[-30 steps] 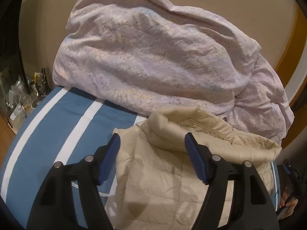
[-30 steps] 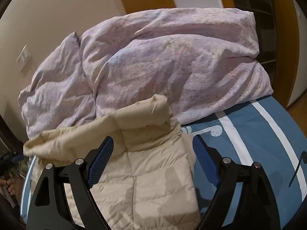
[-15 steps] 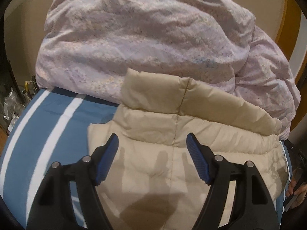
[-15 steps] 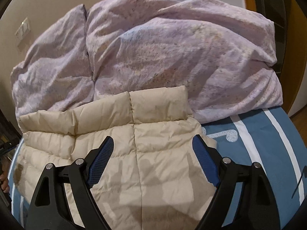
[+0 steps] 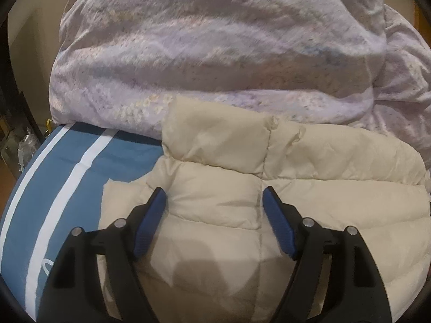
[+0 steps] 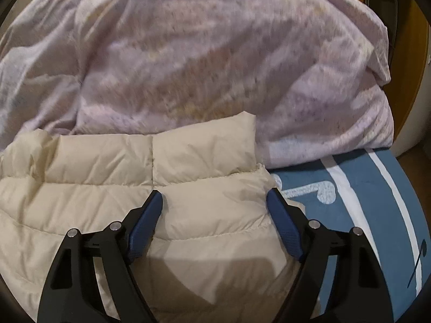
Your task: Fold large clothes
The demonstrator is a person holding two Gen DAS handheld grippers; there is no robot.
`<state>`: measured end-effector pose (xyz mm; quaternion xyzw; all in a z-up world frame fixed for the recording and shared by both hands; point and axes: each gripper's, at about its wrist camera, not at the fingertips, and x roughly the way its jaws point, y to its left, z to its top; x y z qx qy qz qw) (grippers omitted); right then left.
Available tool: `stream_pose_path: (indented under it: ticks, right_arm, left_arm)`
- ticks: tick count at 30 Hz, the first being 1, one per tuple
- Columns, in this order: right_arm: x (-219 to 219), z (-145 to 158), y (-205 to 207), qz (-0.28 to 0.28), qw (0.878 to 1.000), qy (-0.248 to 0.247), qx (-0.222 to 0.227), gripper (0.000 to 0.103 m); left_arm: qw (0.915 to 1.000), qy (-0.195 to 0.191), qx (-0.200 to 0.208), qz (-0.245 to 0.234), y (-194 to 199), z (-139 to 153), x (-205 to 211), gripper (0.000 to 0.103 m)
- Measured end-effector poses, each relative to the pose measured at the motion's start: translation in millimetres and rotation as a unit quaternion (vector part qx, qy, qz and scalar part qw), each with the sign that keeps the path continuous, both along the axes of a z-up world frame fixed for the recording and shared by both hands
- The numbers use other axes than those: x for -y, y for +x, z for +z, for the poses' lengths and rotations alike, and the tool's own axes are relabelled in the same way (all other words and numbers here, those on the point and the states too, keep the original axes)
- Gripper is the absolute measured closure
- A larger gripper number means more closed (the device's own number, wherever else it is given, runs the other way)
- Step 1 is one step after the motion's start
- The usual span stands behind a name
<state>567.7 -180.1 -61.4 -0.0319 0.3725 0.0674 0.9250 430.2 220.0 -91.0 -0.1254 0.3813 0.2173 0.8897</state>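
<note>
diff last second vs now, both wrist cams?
Both claws moved in and down over the cream puffer jacket: left claw, right claw. The right's jaws have just been closing a little, jacket beneath them, nothing gripped. Jacket's collar now lies spread out. Lilac duvet and blue sheet unchanged.

Left wrist view: the camera sits behind the left gripper [image 5: 214, 202], looking forward and steeply down along its two fingers, which fill the lower frame. It is close above the cream puffer jacket [image 5: 309, 202], at centre and right. The blue striped bedcover [image 5: 67, 188] occupies the lower left, the lilac duvet [image 5: 215, 53] the upper half.

Right wrist view: the camera is mounted likewise behind the right gripper [image 6: 215, 202], tilted down, equally close. The jacket [image 6: 94, 202] lies centre and left, the bedcover [image 6: 363, 188] lower right, the duvet [image 6: 202, 53] above.

Both views share the jacket's collar, the duvet and the bedcover, seen from opposite sides. Fisheye distortion bends the frame edges.
</note>
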Motion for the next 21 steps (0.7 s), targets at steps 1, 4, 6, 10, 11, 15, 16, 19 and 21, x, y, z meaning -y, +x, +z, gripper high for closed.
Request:
stream_pose_path:
  ticks: [1, 4, 6, 10, 11, 15, 16, 19, 21]
  right_arm:
    - [0, -2, 1, -0.001, 1.000, -0.001, -0.001, 0.022]
    - [0, -8, 2, -0.003, 1.000, -0.006, -0.008, 0.021]
    - [-1, -12, 3, -0.004, 1.000, -0.010, -0.011, 0.021]
    - [0, -18, 7, -0.005, 1.000, -0.004, -0.022, 0.020]
    - [1, -19, 8, -0.004, 1.000, 0.000, -0.026, 0.020]
    - [5, -24, 14, -0.003, 0.999, 0.013, -0.037, 0.019]
    - [5, -26, 15, -0.003, 0.999, 0.014, -0.040, 0.018]
    - [6, -31, 20, -0.003, 0.999, 0.011, -0.047, 0.017]
    - [7, -34, 23, -0.004, 0.999, 0.006, -0.049, 0.016]
  left_arm:
    - [1.0000, 0.000, 0.000, 0.003, 0, -2, -1, 0.025]
    - [1.0000, 0.001, -0.001, 0.007, 1, -9, -3, 0.022]
    - [1.0000, 0.001, -0.002, 0.008, 2, -12, -4, 0.021]
    - [0.9999, -0.008, -0.004, 0.011, 4, -19, -6, 0.019]
    - [0.9999, -0.011, -0.004, 0.011, 4, -20, -7, 0.018]
    - [0.9995, -0.027, -0.006, 0.015, 7, -25, -13, 0.016]
    - [0.9994, -0.029, -0.007, 0.016, 7, -25, -14, 0.016]
    - [0.9993, -0.029, -0.014, 0.019, 10, -28, -15, 0.014]
    - [0.9993, -0.028, -0.019, 0.019, 11, -30, -17, 0.014]
